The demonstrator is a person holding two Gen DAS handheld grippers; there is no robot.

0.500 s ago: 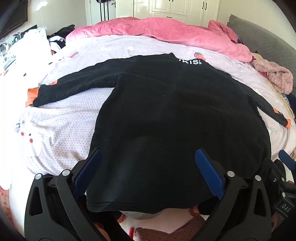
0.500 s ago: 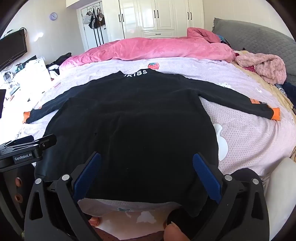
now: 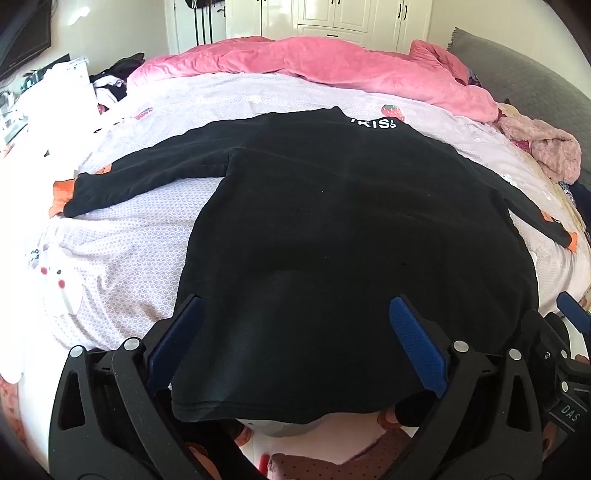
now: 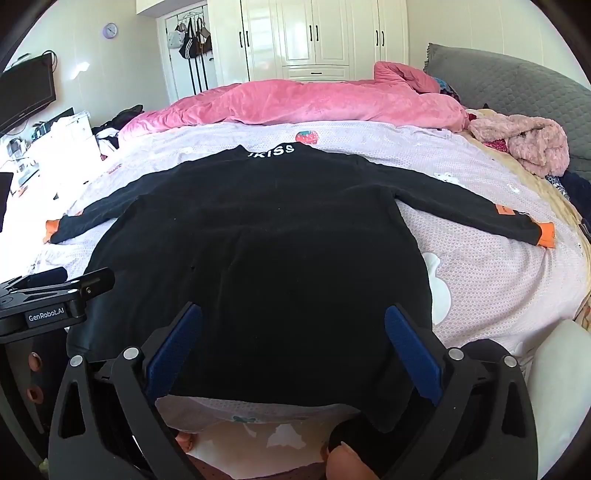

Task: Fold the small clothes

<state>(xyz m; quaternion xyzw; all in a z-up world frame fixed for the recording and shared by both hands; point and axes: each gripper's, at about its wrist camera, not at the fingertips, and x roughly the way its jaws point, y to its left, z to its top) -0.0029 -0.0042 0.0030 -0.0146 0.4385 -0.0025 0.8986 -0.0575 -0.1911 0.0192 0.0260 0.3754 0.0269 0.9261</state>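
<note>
- Nearest the cameras: left gripper [image 3: 295,343] and right gripper [image 4: 293,343] both hang over the hem end of the top, jaws spread wide and released, nothing pinched. Blue pads [image 3: 413,343] sit just above the cloth; can't tell if they brush it.
- In the right wrist view the left tool's body shows at the left edge with a "GenRobot.AI" label [image 4: 46,317]. In the left view, the right tool at the near right edge carries "DAS" [image 3: 570,409], rest cut off.
- The black long-sleeve top [image 3: 351,229] lies flat on the pale patterned bedsheet [image 4: 498,280], hem near, collar far, both sleeves out sideways with orange cuffs [image 4: 546,234].
- Progress-wise I'd say it's only laid out: no fold in yet, sleeves and body all left to do.
- White collar lettering [image 4: 271,150] reads roughly "KISS", first letter unclear.
- Farther back: pink duvet [image 4: 314,103], then white wardrobe [image 4: 314,33].
</note>
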